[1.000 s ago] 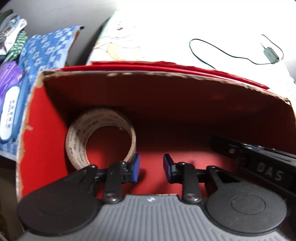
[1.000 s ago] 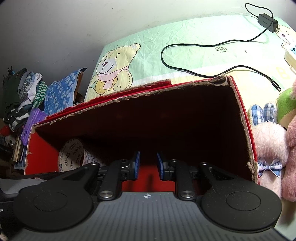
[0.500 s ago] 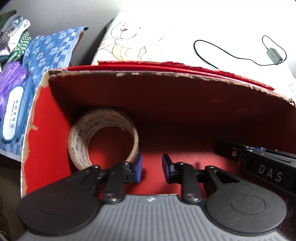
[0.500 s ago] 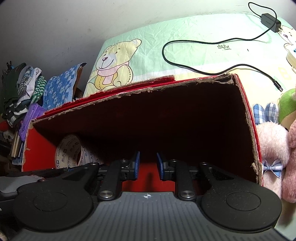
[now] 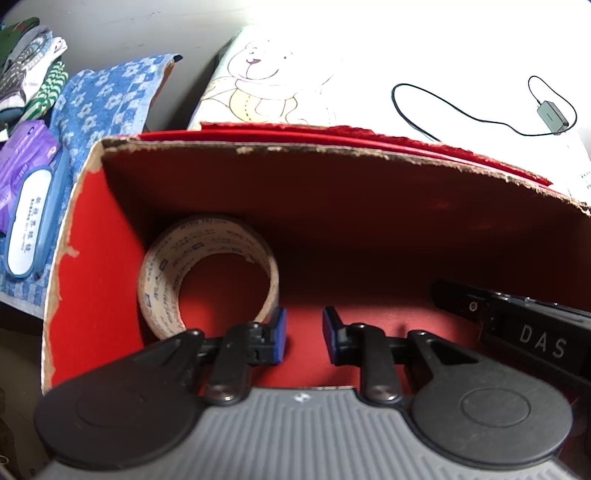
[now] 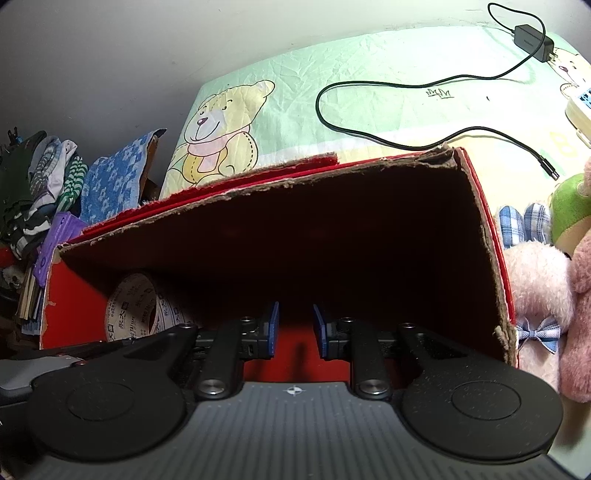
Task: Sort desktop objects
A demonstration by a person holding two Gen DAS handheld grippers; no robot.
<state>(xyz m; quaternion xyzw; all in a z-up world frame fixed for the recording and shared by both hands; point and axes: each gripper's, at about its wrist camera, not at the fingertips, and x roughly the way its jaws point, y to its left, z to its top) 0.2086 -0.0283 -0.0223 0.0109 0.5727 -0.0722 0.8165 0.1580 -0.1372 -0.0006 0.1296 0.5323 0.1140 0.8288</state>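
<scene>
Inside the red cardboard box (image 5: 92,266), against its left wall, a roll of printed packing tape (image 5: 162,280) stands on edge with its open core facing the camera; the same roll (image 6: 129,314) shows at the box's left end in the right wrist view. Left gripper (image 5: 303,334) sits low over the red floor of the box with its blue-padded jaws parted by a narrow gap and nothing between them; the left pad lies just beside the tape roll's lower right rim, and contact cannot be confirmed. Right gripper (image 6: 294,330) is likewise set at the box opening, jaws a narrow gap apart and empty, pointing at the dark far wall. Its black body, lettered "DAS", enters the left wrist view at the right side of the box. The box (image 6: 491,236) has torn, ragged upper edges and a red flap folded behind its far wall. It rests on a bedsheet printed with a teddy bear (image 6: 218,136). A black charger with cable (image 6: 528,35) lies on the sheet well beyond the box. Pink plush toys (image 6: 543,291) sit just beside the box's right wall. To the left, a blue patterned cloth (image 5: 99,107) carries a purple wet-wipe pack (image 5: 26,192), with folded clothes (image 5: 26,74) beyond.
</scene>
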